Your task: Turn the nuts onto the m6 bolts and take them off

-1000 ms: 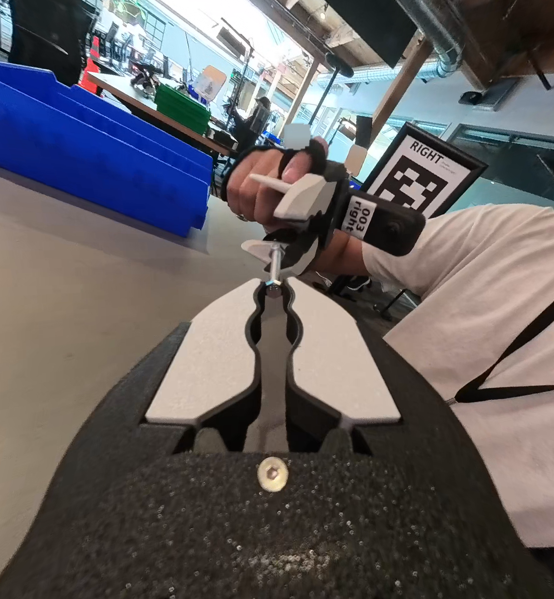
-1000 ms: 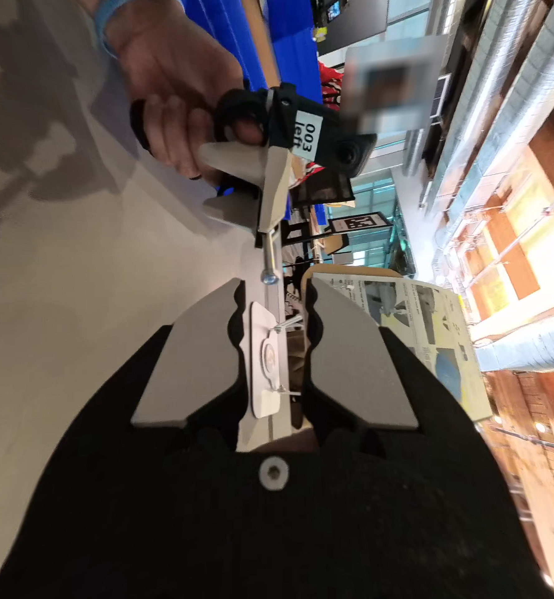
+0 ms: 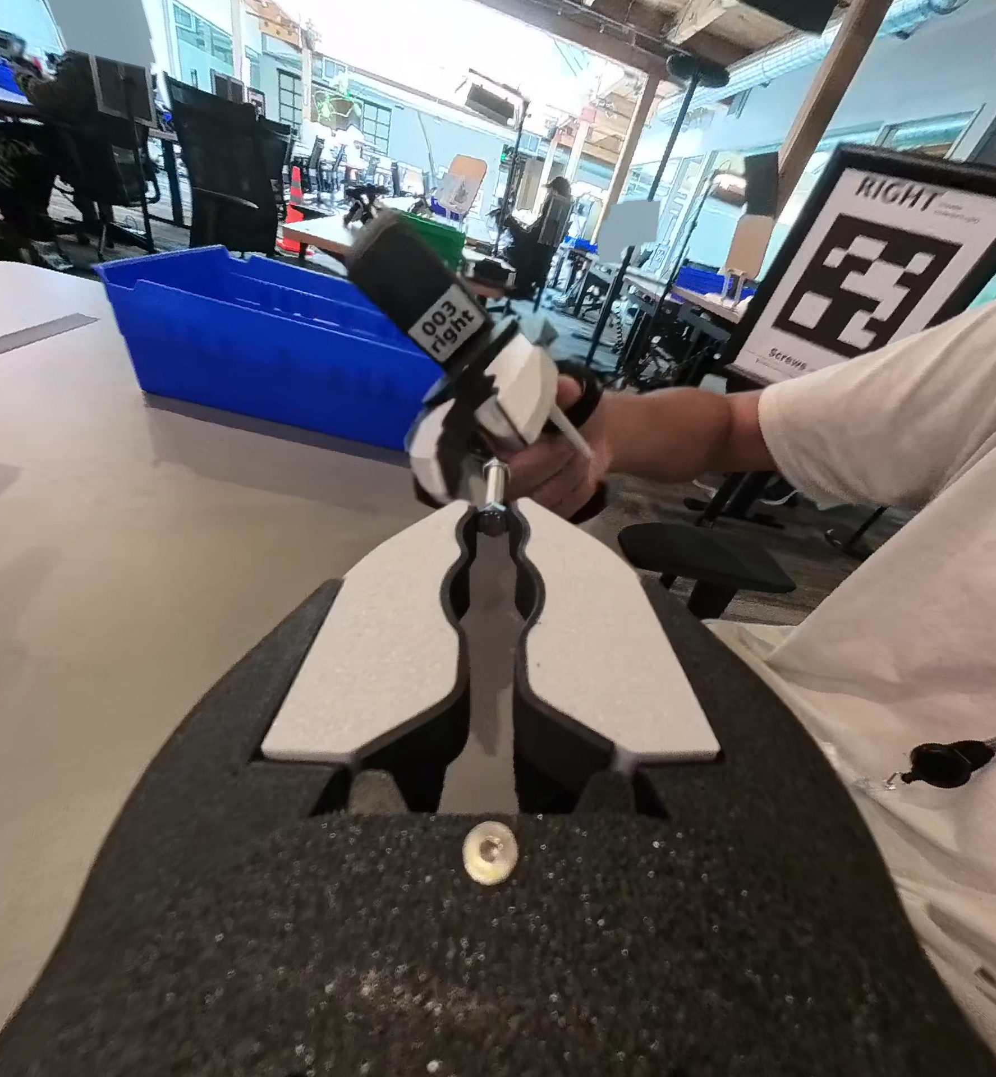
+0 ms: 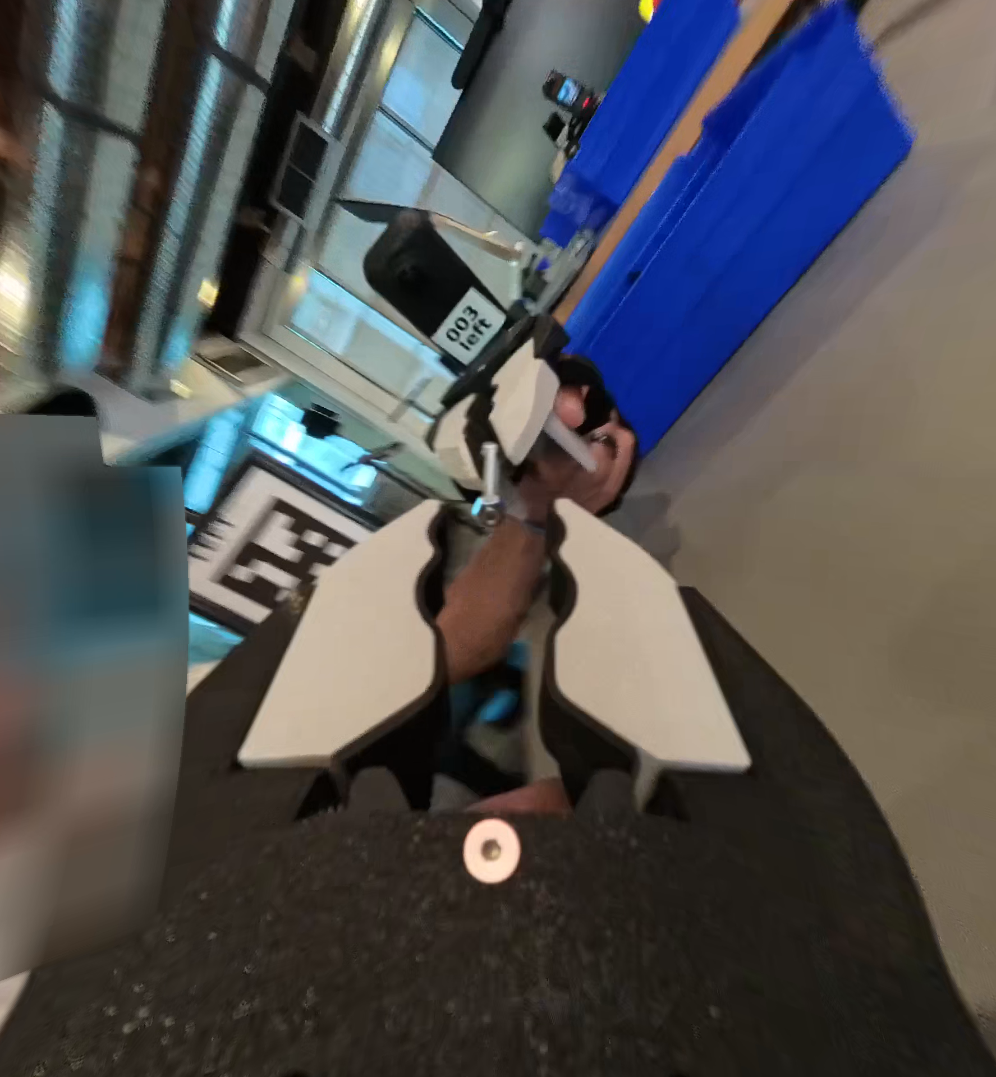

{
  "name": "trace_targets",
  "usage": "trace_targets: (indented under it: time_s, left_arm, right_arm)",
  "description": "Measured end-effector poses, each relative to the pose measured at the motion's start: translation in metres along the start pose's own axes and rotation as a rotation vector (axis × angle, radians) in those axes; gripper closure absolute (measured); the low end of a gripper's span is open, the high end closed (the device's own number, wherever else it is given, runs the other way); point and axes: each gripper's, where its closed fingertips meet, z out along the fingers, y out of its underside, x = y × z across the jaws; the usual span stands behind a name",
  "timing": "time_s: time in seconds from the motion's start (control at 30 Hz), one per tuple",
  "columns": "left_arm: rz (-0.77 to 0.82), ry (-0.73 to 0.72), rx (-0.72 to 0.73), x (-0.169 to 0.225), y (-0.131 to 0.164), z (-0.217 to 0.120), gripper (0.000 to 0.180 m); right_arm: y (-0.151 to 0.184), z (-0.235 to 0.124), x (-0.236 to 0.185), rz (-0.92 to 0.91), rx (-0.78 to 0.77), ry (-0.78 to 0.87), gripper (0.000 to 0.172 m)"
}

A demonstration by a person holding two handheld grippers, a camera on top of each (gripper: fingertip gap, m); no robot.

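Note:
My left gripper (image 3: 491, 516) is shut on one end of a silver bolt (image 3: 493, 486), pinching it at the very fingertips above the table. The bolt's shaft points away toward my right gripper (image 3: 478, 443), whose white fingers stand apart around its far end. In the right wrist view, my right gripper (image 4: 498, 516) is open. A hex nut (image 4: 485, 509) on the bolt (image 4: 488, 472) sits at the tip line near the left finger, and no pad presses on it. My left gripper (image 4: 484, 431) holds the bolt's other end there.
A blue bin (image 3: 262, 344) stands on the pale table (image 3: 105, 553) at the back left, and blue bins (image 4: 746, 262) also show in the right wrist view. A framed marker sign (image 3: 868, 280) stands at the right. The person's arm (image 3: 676, 431) and white shirt fill the right side.
My right gripper has rolled roughly half a turn around the bolt's line and stays open at the nut. My left gripper keeps its grip on the bolt and has tilted.

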Motion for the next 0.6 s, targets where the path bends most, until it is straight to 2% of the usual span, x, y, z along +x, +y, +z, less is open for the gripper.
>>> trace_targets:
  time_s: [0.03,0.1,0.17,0.23,0.3,0.37,0.47,0.6]
  left_arm:
    - [-0.016,0.012,0.011,0.000,-0.002,-0.001,0.171]
    - [-0.034,0.023,0.026,0.000,-0.004,-0.004,0.171]
    - [-0.059,0.044,0.034,0.001,-0.005,-0.005,0.171]
    - [-0.088,0.068,0.034,0.002,-0.004,-0.006,0.171]
    - [-0.112,0.088,0.024,0.003,-0.002,-0.005,0.171]
    - [-0.113,0.096,0.010,0.005,0.000,-0.003,0.171]
    - [-0.112,0.104,-0.014,0.007,0.004,0.000,0.171]
    - [-0.112,0.112,-0.025,0.008,0.006,0.002,0.171]
  right_arm:
    - [0.002,-0.001,0.005,-0.147,-0.014,0.069,0.131]
    - [0.006,-0.004,0.022,-0.571,-0.093,0.282,0.121]
    - [0.006,-0.012,0.033,-1.127,-0.200,0.521,0.121]
    - [0.008,-0.013,0.024,-1.647,-0.270,0.648,0.130]
    - [0.008,-0.010,0.010,-2.011,-0.284,0.717,0.140]
    - [0.006,-0.007,0.006,-2.125,-0.291,0.753,0.139]
    - [0.007,-0.001,0.001,-2.156,-0.273,0.730,0.139]
    - [0.008,0.002,0.003,-2.152,-0.301,0.713,0.161]
